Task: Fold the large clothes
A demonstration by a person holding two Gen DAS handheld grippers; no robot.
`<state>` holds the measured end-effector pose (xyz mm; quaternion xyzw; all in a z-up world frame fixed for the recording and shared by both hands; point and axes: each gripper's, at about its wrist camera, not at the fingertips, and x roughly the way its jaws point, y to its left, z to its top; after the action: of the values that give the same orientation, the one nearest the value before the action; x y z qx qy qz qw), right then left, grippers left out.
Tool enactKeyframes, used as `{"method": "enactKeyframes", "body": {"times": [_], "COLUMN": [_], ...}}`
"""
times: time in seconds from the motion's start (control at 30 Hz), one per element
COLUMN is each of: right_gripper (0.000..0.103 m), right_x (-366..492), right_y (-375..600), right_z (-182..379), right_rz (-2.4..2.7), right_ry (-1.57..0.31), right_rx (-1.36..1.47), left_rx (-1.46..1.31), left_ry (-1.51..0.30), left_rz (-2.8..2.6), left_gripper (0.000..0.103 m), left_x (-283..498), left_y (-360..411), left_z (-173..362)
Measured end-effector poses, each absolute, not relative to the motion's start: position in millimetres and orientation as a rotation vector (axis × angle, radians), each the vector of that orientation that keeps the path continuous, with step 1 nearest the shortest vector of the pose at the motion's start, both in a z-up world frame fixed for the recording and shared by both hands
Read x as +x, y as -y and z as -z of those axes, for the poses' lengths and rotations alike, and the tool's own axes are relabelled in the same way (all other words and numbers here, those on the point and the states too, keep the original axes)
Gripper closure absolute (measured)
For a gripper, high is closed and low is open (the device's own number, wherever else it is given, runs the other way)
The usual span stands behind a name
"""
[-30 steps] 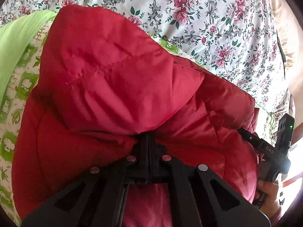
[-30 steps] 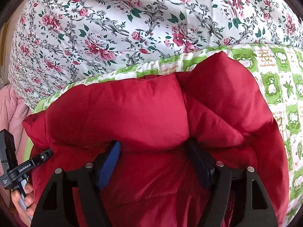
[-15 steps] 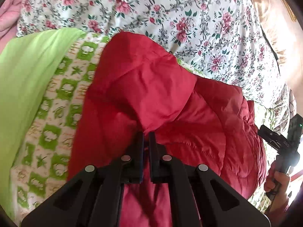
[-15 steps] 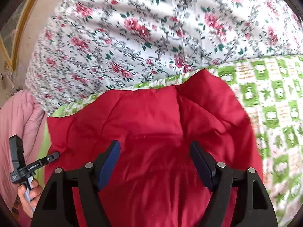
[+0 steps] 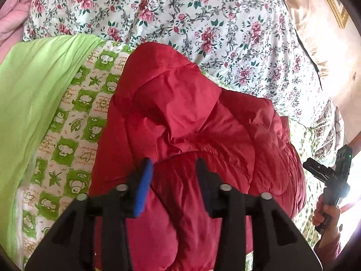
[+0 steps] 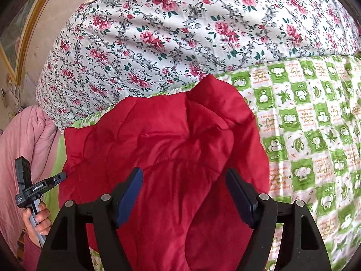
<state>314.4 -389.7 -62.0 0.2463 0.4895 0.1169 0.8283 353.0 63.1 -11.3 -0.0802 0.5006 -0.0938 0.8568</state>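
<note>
A red quilted puffer jacket (image 5: 191, 135) lies folded in a bundle on a green-and-white checked bedsheet (image 5: 74, 122). It also shows in the right wrist view (image 6: 171, 149). My left gripper (image 5: 173, 180) is open above the jacket's near part, holding nothing. My right gripper (image 6: 185, 194) is open and empty, also raised over the jacket. Each gripper appears at the edge of the other's view: the right gripper (image 5: 331, 176) and the left gripper (image 6: 33, 187), each held in a hand.
A big floral duvet (image 5: 203, 22) is piled behind the jacket (image 6: 180, 33). A plain green cloth (image 5: 33, 94) lies left of it. A pink quilt (image 6: 22, 153) sits at the far left of the right wrist view. The checked sheet (image 6: 315, 124) stretches right.
My left gripper was shut on the jacket's fabric, then let go and opened. Both grippers have pulled back and up from the jacket, which now lies settled in its fold.
</note>
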Motion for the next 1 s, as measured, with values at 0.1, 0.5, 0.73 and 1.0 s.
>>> {"method": "enactKeyframes", "body": {"times": [0.1,0.5,0.73,1.0], "right_gripper": [0.020,0.012,0.008,0.003], "right_x": [310,309,319,331], "right_y": [397,439,455,455], "right_z": [62,85,122,164], "right_rz": [-0.252,-0.236,-0.312,-0.378], "right_ry": [-1.041,-1.105,-1.184,-1.282], "right_rx": [0.517,0.531,0.699,0.824], "left_rx": [-0.157,-0.325,-0.446,-0.484], "left_ry": [-1.037,-1.118,-1.192,-1.236], "left_rz": [0.193,0.174,0.249,0.303], "left_gripper": [0.044,0.025,0.019,0.003], "left_x": [346,351,362,373], "left_y": [-67,-133,-139,-135], "left_z": [6,31,62,84]}}
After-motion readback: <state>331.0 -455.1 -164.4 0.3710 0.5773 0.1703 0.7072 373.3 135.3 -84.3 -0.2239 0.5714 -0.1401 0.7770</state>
